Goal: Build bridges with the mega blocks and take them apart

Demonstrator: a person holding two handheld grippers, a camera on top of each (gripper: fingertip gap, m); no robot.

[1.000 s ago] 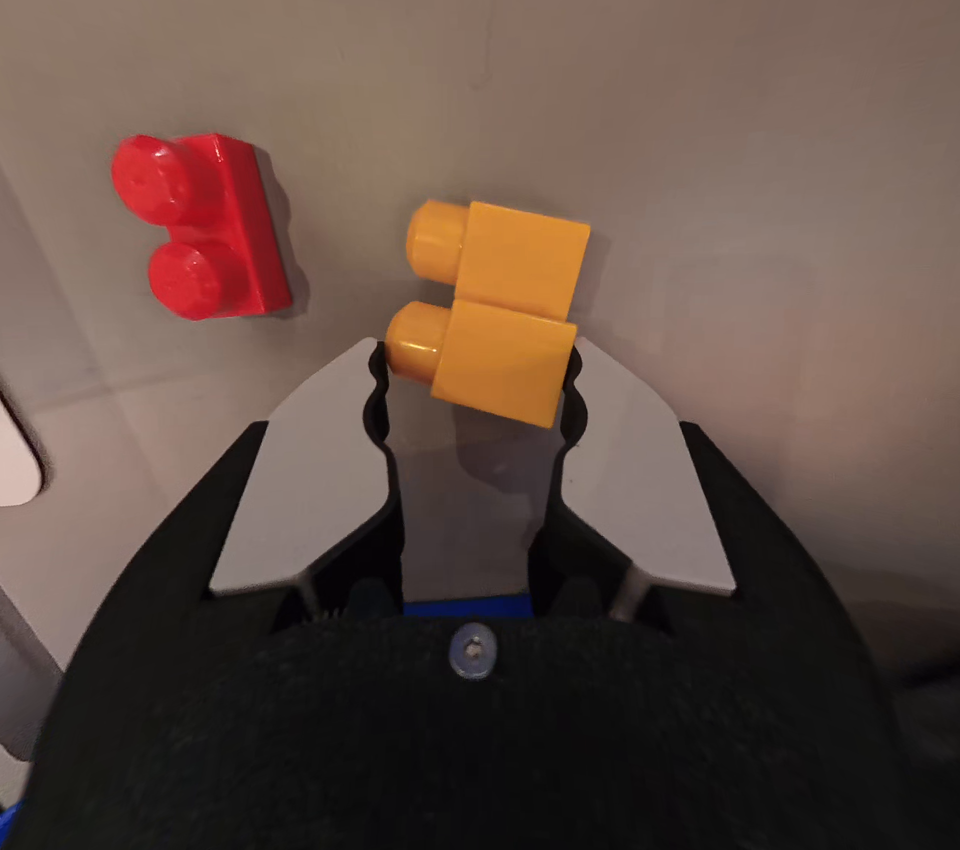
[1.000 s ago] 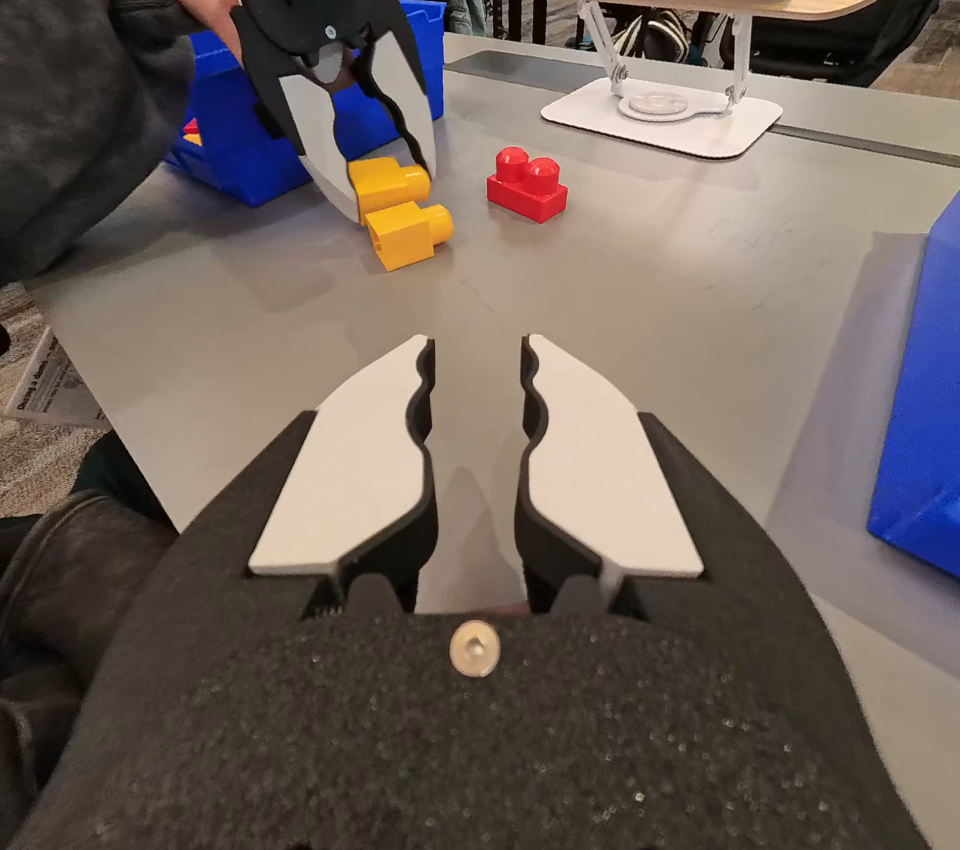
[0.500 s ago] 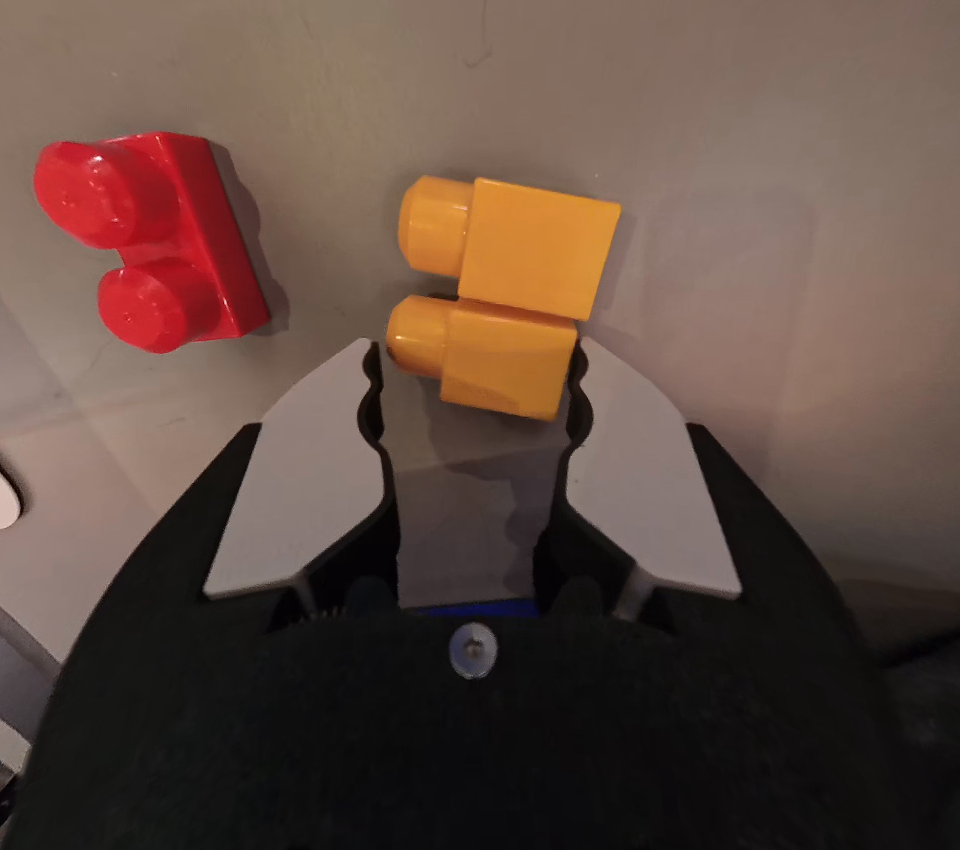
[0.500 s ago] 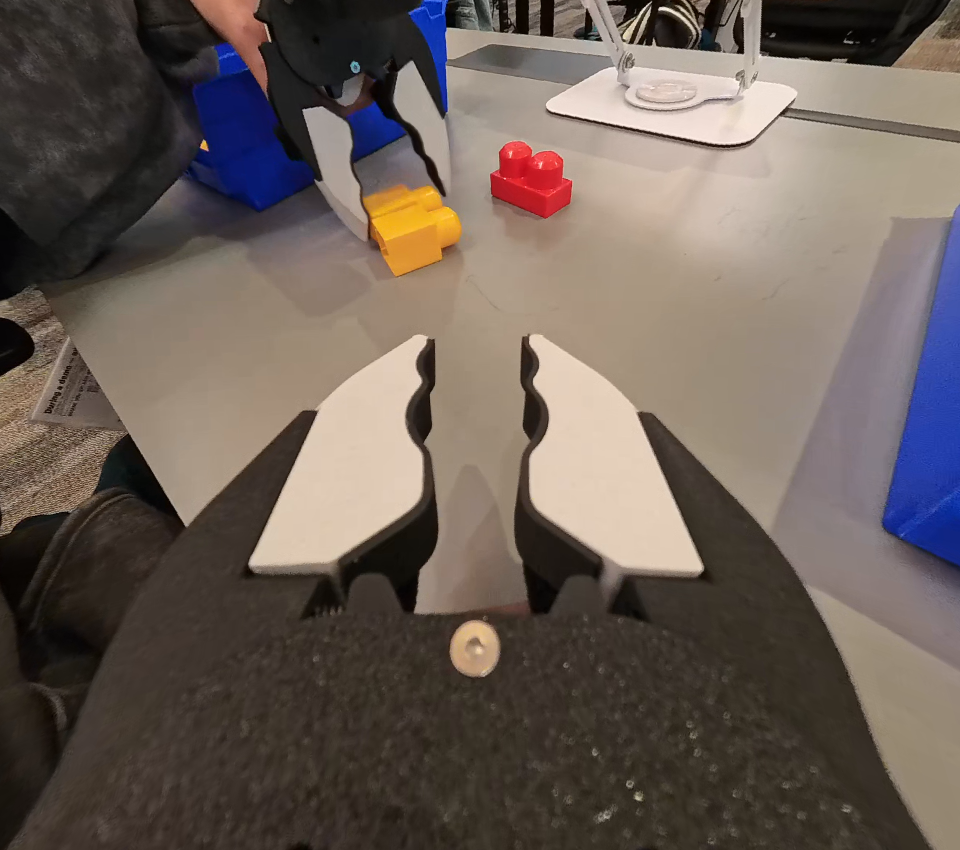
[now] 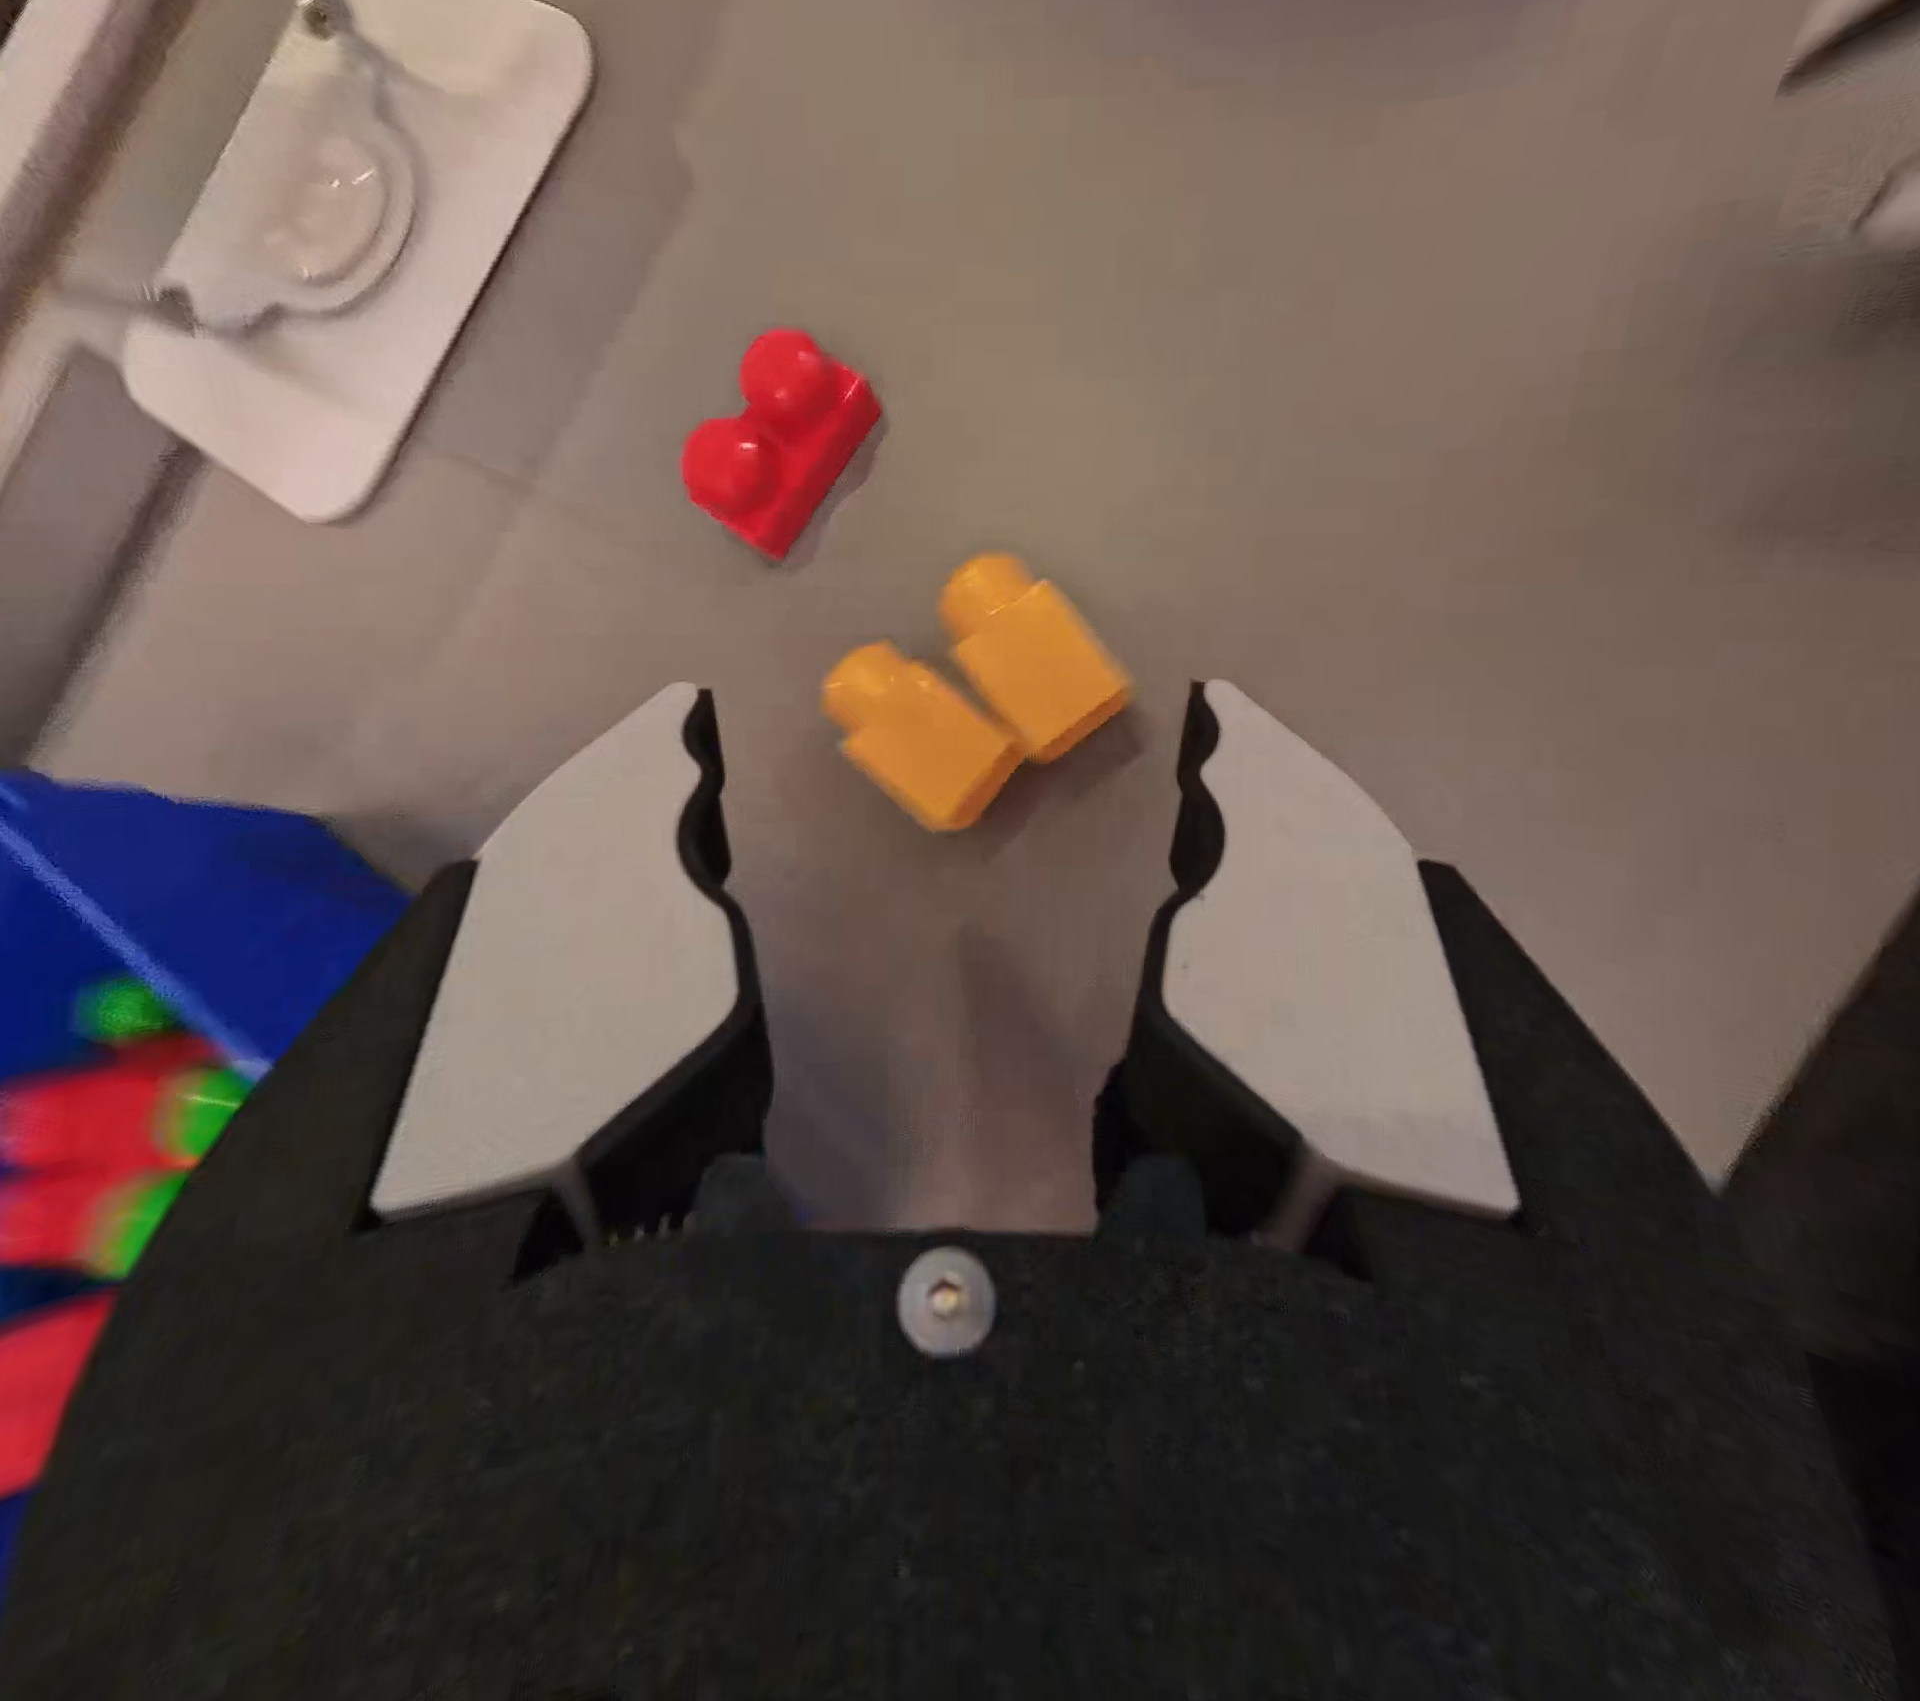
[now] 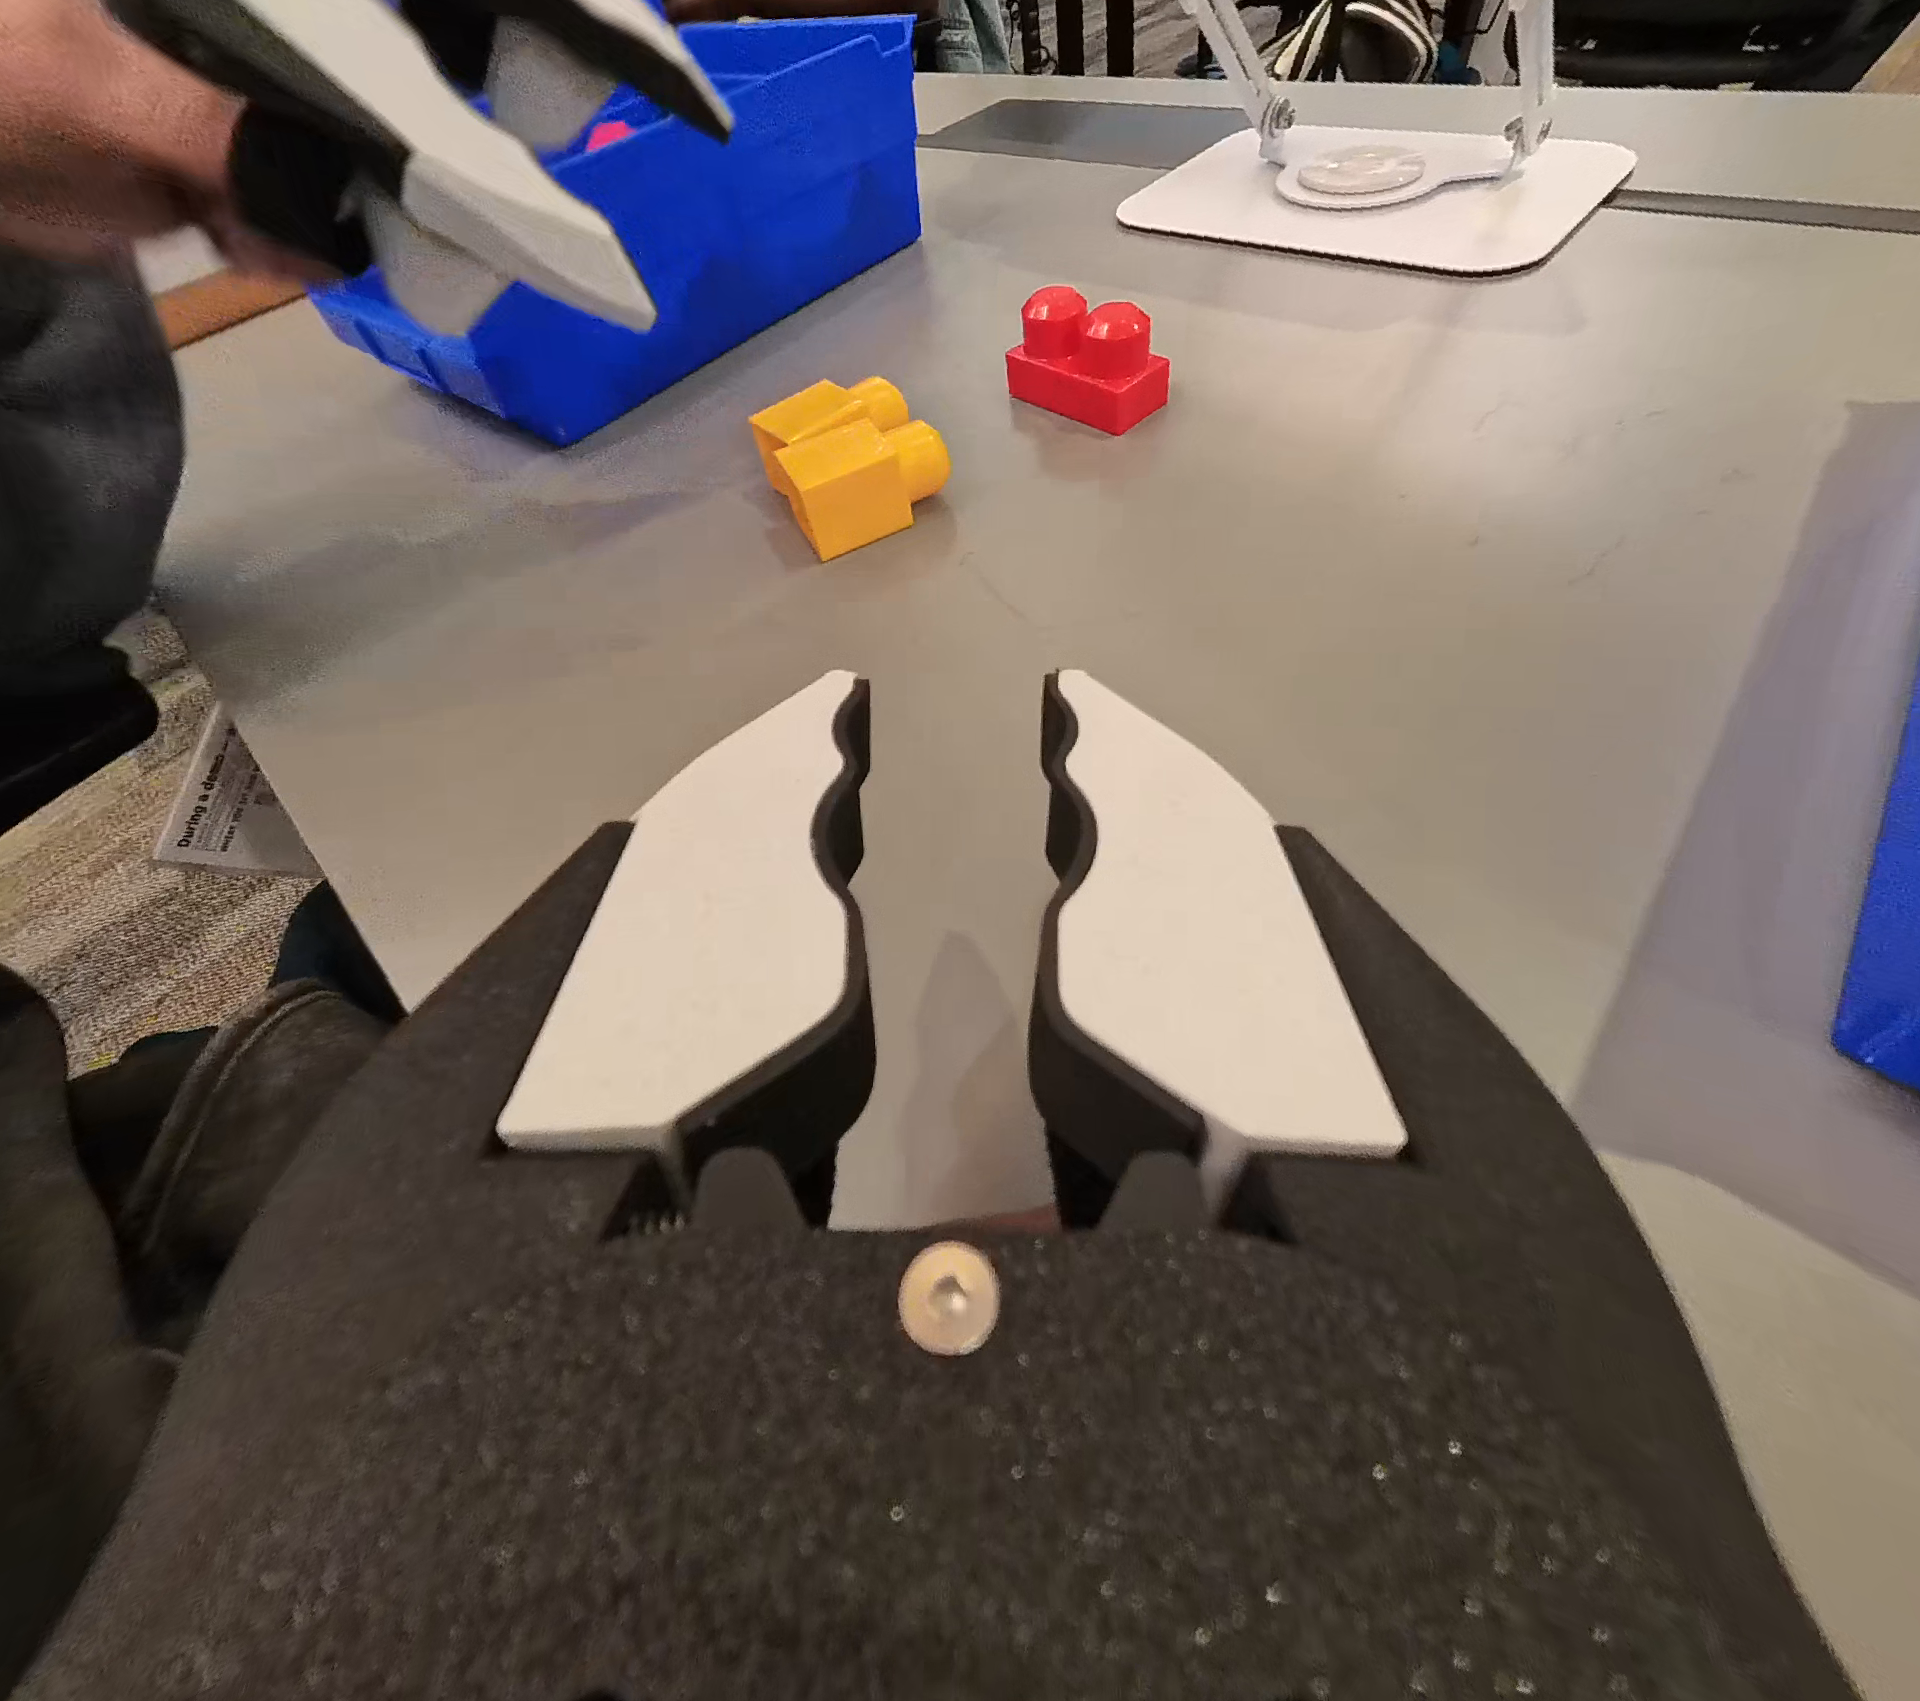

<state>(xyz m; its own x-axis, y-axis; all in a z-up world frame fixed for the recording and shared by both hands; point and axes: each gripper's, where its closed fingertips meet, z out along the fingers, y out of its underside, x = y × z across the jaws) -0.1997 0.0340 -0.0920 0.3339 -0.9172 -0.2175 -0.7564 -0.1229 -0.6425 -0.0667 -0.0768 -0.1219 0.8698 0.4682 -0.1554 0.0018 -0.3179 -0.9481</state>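
Jaws: left gripper wide, right gripper parted, both empty | yellow blocks touching, mid-table

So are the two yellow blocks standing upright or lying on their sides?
On their sides. Both yellow blocks lie on the table, studs pointing sideways; the red block stands studs-up.

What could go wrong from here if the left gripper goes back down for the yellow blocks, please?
1. The two yellow blocks lie on their sides, touching, with studs pointing sideways. Closing on one would likely nudge the other away, and neither can take a bridge piece until it is stood up.
2. The left gripper, open, hangs above the blue bin; a hasty descent might clip its rim.
3. The red block stands near; a wide sweep could knock it.
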